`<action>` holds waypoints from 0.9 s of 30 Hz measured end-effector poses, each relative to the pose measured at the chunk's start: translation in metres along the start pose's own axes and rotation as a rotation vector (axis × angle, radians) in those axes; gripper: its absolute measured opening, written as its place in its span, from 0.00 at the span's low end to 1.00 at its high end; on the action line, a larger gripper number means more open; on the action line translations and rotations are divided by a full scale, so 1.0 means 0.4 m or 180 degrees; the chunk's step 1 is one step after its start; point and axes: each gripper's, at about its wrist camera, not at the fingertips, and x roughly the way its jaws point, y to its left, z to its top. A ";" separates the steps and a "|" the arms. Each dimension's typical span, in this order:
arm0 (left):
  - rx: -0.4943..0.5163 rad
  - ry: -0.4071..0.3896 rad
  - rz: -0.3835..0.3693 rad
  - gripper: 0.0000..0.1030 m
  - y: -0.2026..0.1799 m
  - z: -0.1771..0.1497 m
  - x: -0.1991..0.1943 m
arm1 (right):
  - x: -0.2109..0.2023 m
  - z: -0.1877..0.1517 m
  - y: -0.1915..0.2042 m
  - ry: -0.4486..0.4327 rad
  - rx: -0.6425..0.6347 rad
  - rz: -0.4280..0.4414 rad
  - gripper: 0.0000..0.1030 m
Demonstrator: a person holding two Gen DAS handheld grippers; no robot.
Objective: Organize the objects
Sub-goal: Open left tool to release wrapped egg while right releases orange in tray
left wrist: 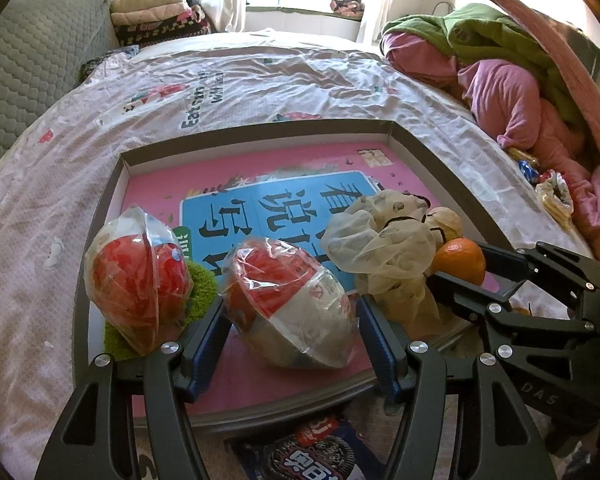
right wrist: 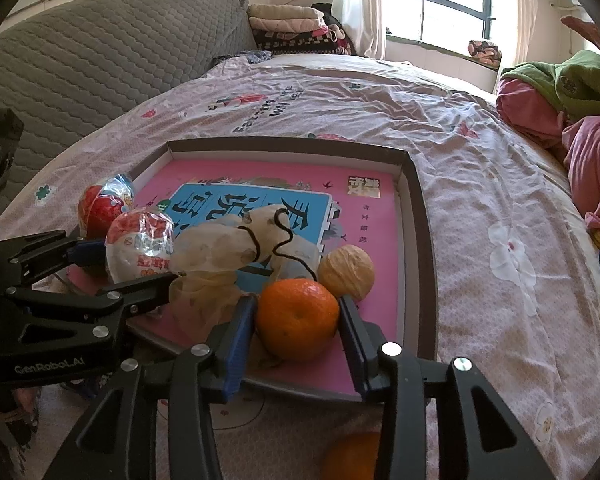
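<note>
A shallow grey-rimmed cardboard tray [left wrist: 452, 176] with a pink printed floor is seen on a bed covered by a pale pink sheet [left wrist: 260, 76].

Much is hidden or cut off. A dark blue snack packet [left wrist: 316, 452] at the near edge is half covered by the left gripper [left wrist: 292, 340], and its white characters cannot be read. A second orange fruit [right wrist: 352, 456] is cropped at the bottom of the right wrist view. A green fuzzy item [left wrist: 200, 284] is mostly concealed behind a red-and-white plastic-wrapped bowl [left wrist: 136, 276] at the near left of the tray. Small wrapped sweets [left wrist: 548, 188] at the far right are too small to identify.

A second plastic-wrapped red-and-white bowl [left wrist: 288, 304] lies tilted in the near middle of the tray, between the left gripper's blue-padded fingers, which are spread apart on either side of it; contact cannot be confirmed. Red characters on its wrap are illegible.

To its right, a crumpled translucent beige bag [left wrist: 384, 244] with a black cord is seen, then a tan walnut-like ball [right wrist: 346, 268]. An orange mandarin [right wrist: 296, 316] sits at the tray's near edge between the right gripper's [right wrist: 298, 322] fingers, which stand open just beside it.

Large black Chinese characters are printed on a blue panel on the tray floor. "GenRobot.AI" and "DAS" are readable on the grippers, and "Eat" on the sheet.
</note>
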 end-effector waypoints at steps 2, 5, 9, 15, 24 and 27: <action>0.0001 -0.0004 -0.0008 0.64 -0.002 0.000 -0.002 | -0.003 0.000 -0.001 -0.0015 0.0007 -0.0006 0.43; -0.0003 -0.0009 -0.0012 0.64 -0.003 0.000 -0.005 | -0.004 0.000 -0.001 -0.0019 0.0010 -0.0010 0.43; 0.0009 -0.0031 -0.0020 0.64 -0.006 0.002 -0.008 | -0.009 0.001 -0.003 -0.0036 0.0011 -0.0015 0.43; 0.0007 -0.0077 -0.0031 0.64 -0.008 0.010 -0.024 | -0.022 0.006 -0.008 -0.0078 0.0027 -0.0023 0.43; -0.0009 -0.0113 -0.0053 0.64 -0.007 0.015 -0.041 | -0.039 0.015 -0.010 -0.0138 0.0041 -0.0031 0.44; -0.0008 -0.0126 -0.0060 0.64 -0.008 0.015 -0.046 | -0.041 0.017 -0.009 -0.0146 0.0042 -0.0028 0.44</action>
